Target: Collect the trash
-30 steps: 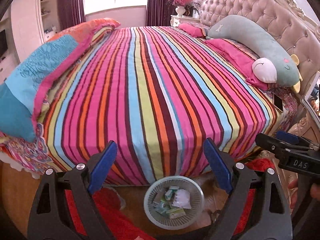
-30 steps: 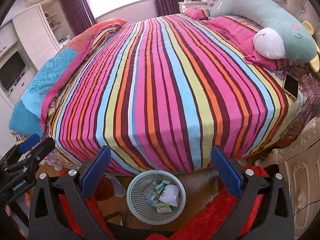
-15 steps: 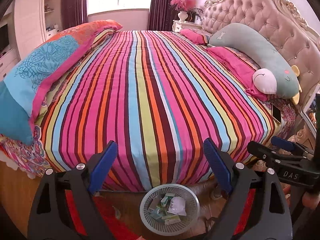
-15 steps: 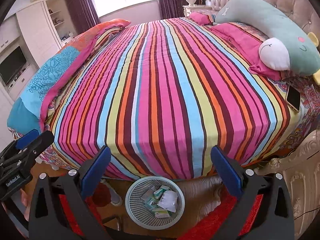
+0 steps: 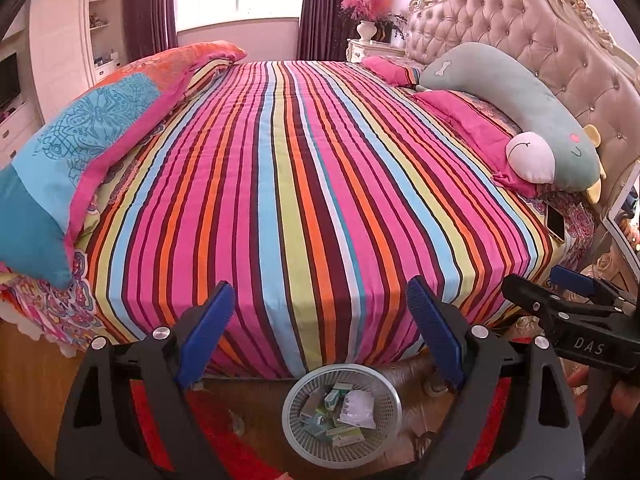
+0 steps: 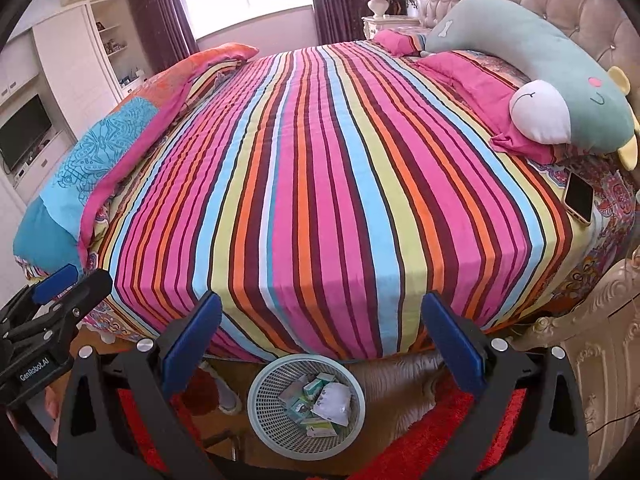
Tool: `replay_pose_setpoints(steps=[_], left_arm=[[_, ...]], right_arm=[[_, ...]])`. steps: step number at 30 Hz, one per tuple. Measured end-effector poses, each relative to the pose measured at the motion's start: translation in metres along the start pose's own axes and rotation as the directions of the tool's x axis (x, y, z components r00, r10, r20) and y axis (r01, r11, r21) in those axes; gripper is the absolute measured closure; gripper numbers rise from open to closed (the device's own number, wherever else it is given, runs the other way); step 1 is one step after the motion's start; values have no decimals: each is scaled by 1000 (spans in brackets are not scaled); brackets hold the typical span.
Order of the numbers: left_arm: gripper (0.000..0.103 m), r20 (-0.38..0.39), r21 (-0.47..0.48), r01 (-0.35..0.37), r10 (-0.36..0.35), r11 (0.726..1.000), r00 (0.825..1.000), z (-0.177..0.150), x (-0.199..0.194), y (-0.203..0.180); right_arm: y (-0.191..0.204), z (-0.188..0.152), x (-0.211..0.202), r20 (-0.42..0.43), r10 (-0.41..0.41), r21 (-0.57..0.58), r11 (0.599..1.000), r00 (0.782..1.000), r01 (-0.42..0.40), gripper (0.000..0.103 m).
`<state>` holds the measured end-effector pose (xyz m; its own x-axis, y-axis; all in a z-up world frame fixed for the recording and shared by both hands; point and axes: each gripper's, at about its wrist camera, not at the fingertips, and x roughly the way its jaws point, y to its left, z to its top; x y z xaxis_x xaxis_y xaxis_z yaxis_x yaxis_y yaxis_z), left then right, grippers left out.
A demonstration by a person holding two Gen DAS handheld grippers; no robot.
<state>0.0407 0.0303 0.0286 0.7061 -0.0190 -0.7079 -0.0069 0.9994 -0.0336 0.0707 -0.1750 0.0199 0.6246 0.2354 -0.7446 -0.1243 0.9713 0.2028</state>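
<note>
Both grippers, left [image 5: 316, 332] and right [image 6: 320, 344], gape wide and empty, having lifted and drawn back from the round white mesh wastebasket [image 6: 306, 402] on the floor below the striped bedspread [image 5: 304, 184]. Small cartons and a white wrapper [image 6: 334, 398] lie inside it, and no litter shows on the bed, so collecting looks finished.

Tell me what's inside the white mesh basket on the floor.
The basket holds small green-and-white cartons and a crumpled white wrapper. Anything beneath them is hidden.
</note>
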Motion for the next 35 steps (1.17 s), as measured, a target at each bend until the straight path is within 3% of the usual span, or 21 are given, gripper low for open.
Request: replay_pose_setpoints(steps=[13, 16, 22, 26, 35], left_arm=[[17, 12, 45, -62, 61, 997, 998, 0, -6, -12], [11, 5, 55, -73, 73, 996, 997, -1, -5, -16], [11, -3, 38, -44, 44, 998, 999, -2, -3, -14], [11, 25, 44, -87, 86, 995, 996, -3, -4, -14], [11, -14, 15, -34, 35, 999, 999, -2, 0, -10]], right_arm=[[0, -2, -3, 1, -1, 9, 1000, 1000, 1, 7], [-1, -2, -1, -6, -1, 13, 1000, 1000, 1, 7], [-2, -4, 4, -18, 2, 17, 1000, 1000, -1, 7], [-3, -5, 6, -24, 3, 23, 1000, 1000, -3, 7], [-5, -6, 5, -25, 3, 32, 999, 1000, -2, 7]])
